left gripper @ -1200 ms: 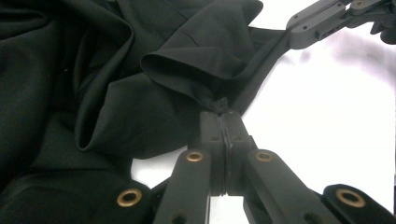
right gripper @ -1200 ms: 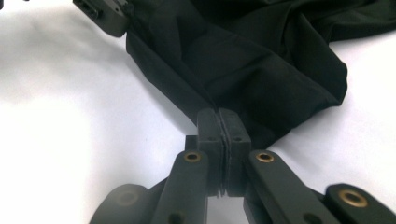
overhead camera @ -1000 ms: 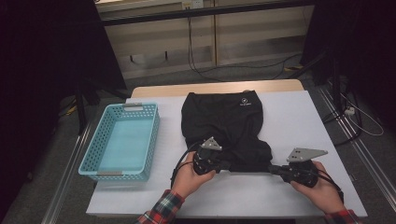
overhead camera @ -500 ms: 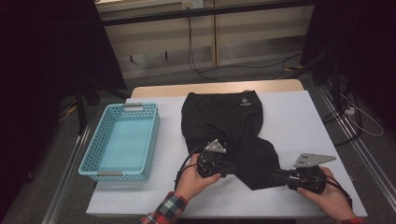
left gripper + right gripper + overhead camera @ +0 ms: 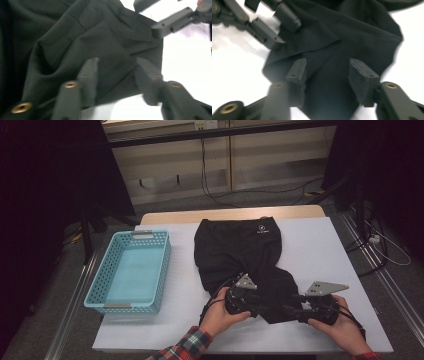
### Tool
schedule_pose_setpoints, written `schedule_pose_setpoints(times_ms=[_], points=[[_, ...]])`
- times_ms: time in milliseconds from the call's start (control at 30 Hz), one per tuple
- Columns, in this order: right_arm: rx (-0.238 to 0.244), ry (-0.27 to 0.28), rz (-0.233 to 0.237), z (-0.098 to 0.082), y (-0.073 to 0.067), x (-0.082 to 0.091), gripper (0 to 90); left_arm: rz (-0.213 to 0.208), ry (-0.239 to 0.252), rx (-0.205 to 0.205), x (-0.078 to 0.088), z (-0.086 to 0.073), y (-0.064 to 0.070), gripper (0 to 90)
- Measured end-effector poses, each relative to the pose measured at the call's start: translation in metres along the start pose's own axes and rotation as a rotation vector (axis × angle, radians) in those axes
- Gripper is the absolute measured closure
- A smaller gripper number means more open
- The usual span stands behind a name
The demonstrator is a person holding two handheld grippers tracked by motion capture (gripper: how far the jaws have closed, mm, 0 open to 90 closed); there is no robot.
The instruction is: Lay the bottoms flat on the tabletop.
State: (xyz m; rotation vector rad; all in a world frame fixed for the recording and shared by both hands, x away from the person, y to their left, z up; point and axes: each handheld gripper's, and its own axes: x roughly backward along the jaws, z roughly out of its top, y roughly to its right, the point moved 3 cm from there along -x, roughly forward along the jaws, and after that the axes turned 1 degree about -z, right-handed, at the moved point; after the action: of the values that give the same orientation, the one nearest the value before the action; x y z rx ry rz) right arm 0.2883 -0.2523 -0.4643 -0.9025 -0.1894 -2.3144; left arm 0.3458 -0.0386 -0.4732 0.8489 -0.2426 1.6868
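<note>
A black garment lies flat on the white table, its near corner folded toward the front right. Both grippers meet over that corner. My left gripper points right; its jaws have just been opening and stand apart over the black cloth without pressing it. My right gripper points left toward it, its jaws likewise just opened, the cloth lying loose between them. In the left gripper view my gripper faces the other gripper's jaw. In the right gripper view my gripper faces the left one.
A light blue plastic basket stands on the left side of the table, with nothing in it. Bare white tabletop runs to the right of the garment and along the front edge. Cables lie on the floor beyond the table.
Both grippers' jaws went from shut on the garment's near edge to open. The left hand slid right and nearer; the cloth's corner now lies farther toward the front right.
</note>
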Motion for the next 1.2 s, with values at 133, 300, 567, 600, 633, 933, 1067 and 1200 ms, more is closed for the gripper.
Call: schedule_pose_setpoints(times_ms=[133, 300, 567, 600, 633, 933, 1067, 1200], points=[[-0.022, 0.010, -0.030, -0.003, 0.007, 0.004, 41.4, -0.020, -0.039, -0.001, 0.000, -0.002, 0.004, 81.2], [-0.011, -0.007, -0.043, -0.004, 0.006, 0.003, 40.4, -0.032, -0.051, 0.007, 0.002, -0.002, 0.004, 90.0], [0.036, -0.053, -0.026, -0.009, 0.000, -0.003, 53.1, -0.062, -0.051, 0.016, 0.026, -0.005, 0.004, 90.0], [0.038, -0.056, -0.025, -0.009, -0.001, -0.004, 54.7, -0.055, -0.060, 0.015, 0.028, -0.007, 0.004, 90.0], [0.048, -0.062, -0.024, -0.008, -0.002, -0.003, 60.2, -0.052, -0.068, 0.019, 0.029, -0.007, 0.004, 90.0], [0.085, -0.083, -0.031, -0.007, -0.001, -0.001, 88.7, -0.055, -0.089, 0.025, 0.037, -0.016, 0.002, 90.0], [0.060, -0.079, -0.021, -0.009, 0.004, 0.006, 90.0, -0.056, -0.089, 0.033, 0.041, -0.020, 0.003, 90.0], [0.042, -0.073, -0.029, -0.012, 0.008, 0.015, 90.0, -0.056, -0.100, 0.029, 0.043, -0.022, 0.001, 90.0]])
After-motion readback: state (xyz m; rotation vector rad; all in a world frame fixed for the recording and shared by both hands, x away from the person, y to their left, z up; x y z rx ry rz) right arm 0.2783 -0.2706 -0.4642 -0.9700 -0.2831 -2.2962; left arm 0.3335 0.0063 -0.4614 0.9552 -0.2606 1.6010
